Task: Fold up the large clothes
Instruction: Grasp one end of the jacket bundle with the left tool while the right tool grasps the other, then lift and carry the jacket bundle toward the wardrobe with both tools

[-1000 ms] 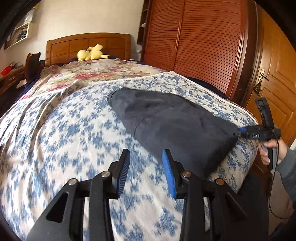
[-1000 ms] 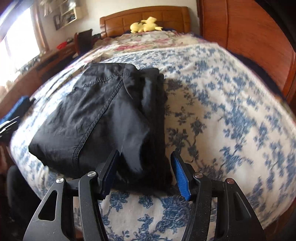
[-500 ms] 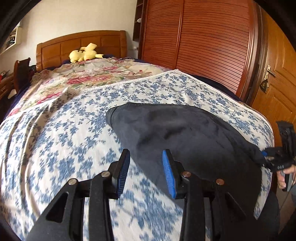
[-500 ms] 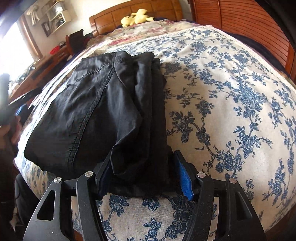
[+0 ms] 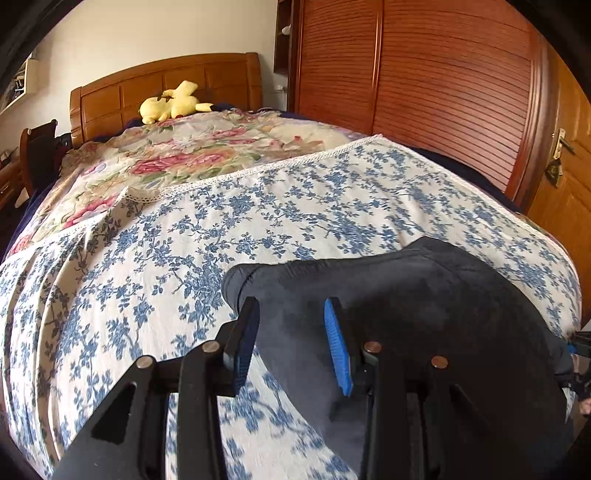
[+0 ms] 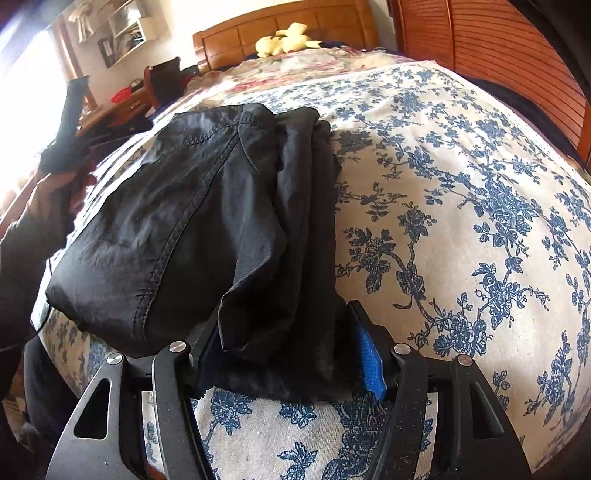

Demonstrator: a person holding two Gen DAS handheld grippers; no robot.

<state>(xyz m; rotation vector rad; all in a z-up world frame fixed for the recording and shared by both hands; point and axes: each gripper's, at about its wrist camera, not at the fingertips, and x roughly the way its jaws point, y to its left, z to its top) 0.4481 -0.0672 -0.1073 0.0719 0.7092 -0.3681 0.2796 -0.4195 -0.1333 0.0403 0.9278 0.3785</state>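
Left wrist view: left gripper point(image 5: 291, 345) part open, empty, over folded dark trousers point(image 5: 424, 306) near the bed point(image 5: 147, 266) foot edge.
Right wrist view: right gripper point(image 6: 284, 350), jaws just opened wider, straddles trousers' point(image 6: 192, 229) bunched near end, grip unclear.

Big bed point(image 5: 258, 221) with blue flower cover. Pink flower blanket point(image 5: 177, 155) further up. Wooden headboard point(image 5: 166, 85) at far end, yellow soft toy point(image 5: 173, 103) in front of it. Tall brown wardrobe point(image 5: 424, 81) beside bed, wooden door point(image 5: 569, 177) next to it. White wall point(image 5: 166, 33). Bright window point(image 6: 26, 92), shelf point(image 6: 122, 33), desk point(image 6: 110, 110).
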